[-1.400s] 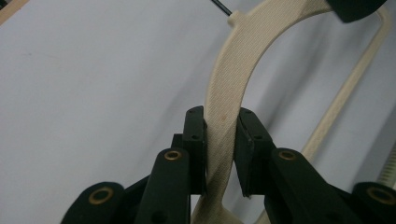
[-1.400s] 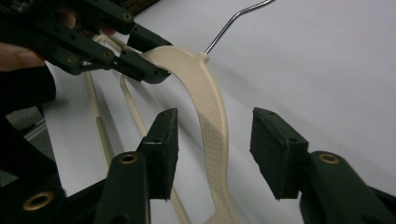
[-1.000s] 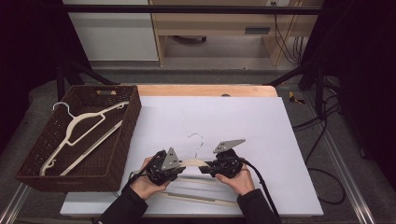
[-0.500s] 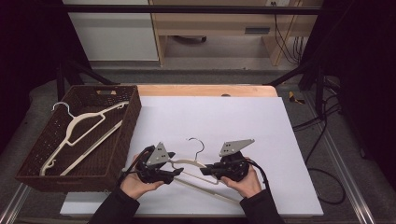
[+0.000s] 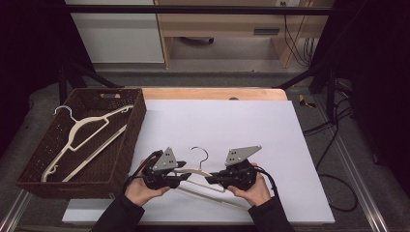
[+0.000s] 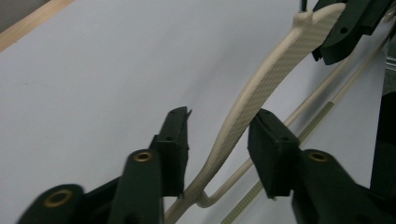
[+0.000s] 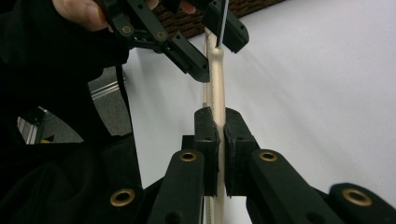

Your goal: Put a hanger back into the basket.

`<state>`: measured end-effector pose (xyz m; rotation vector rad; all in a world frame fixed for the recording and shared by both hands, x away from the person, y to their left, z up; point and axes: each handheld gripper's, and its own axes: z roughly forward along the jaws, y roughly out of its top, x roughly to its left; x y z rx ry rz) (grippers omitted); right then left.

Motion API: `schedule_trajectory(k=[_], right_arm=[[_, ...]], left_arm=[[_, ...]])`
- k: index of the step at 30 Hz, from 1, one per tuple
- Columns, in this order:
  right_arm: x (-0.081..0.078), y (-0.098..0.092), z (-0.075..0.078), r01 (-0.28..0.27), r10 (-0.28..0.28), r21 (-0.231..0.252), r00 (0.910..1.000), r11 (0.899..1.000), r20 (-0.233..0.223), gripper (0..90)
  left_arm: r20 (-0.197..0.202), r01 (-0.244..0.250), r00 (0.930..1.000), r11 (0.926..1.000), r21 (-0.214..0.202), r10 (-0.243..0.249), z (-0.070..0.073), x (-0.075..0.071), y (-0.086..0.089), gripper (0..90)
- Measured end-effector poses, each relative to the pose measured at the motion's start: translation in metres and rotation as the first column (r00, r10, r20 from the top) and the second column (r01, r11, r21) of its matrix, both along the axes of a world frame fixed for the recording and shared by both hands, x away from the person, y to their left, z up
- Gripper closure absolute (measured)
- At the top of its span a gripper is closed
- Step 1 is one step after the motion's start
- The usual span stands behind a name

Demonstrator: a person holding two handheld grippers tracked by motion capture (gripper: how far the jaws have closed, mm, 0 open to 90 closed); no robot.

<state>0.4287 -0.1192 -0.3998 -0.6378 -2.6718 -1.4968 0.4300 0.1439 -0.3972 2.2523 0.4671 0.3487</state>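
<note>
Now hanger (image 7: 216, 84) between right jaws

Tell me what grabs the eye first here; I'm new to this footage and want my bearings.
A cream hanger held between two hand-held tongs near the front of the white table: the right tongs are clamped on its arm, while the left tongs stand open around the other arm. At the table's left, a dark wicker basket holds another cream hanger.

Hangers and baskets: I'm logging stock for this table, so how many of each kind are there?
Hangers: 2, one in the basket, one held over the table.
Baskets: 1.
Total: 3.
</note>
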Motion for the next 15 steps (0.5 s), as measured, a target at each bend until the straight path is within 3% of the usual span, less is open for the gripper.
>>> schedule_trajectory(k=[3, 7, 11, 15], right_arm=[[-0.0004, 0.0005, 0.0001, -0.006, 0.006, 0.003, 1.0000, 1.000, 0.003, 86.6], [-0.0003, -0.0005, 0.0004, 0.005, -0.006, 0.007, 0.9999, 1.000, 0.009, 84.9], [-0.0008, -0.0023, 0.0011, 0.085, -0.086, 0.019, 0.9934, 0.996, 0.076, 75.3], [-0.0016, -0.0046, 0.0018, 0.133, -0.136, 0.041, 0.9849, 0.990, 0.106, 67.9]], left_arm=[[-0.005, 0.012, 0.9999, 0.9999, 0.006, -0.012, 0.0010, -0.0015, -0.0020, 68.1], [0.008, 0.011, 0.9999, 0.9997, 0.022, -0.011, 0.0031, -0.0039, -0.0024, 70.6], [-0.020, 0.029, 0.9994, 0.9996, -0.004, -0.030, 0.0055, -0.0066, -0.0018, 77.7], [-0.040, 0.022, 0.9989, 0.9996, -0.015, -0.023, 0.0066, -0.0094, -0.0055, 79.8]])
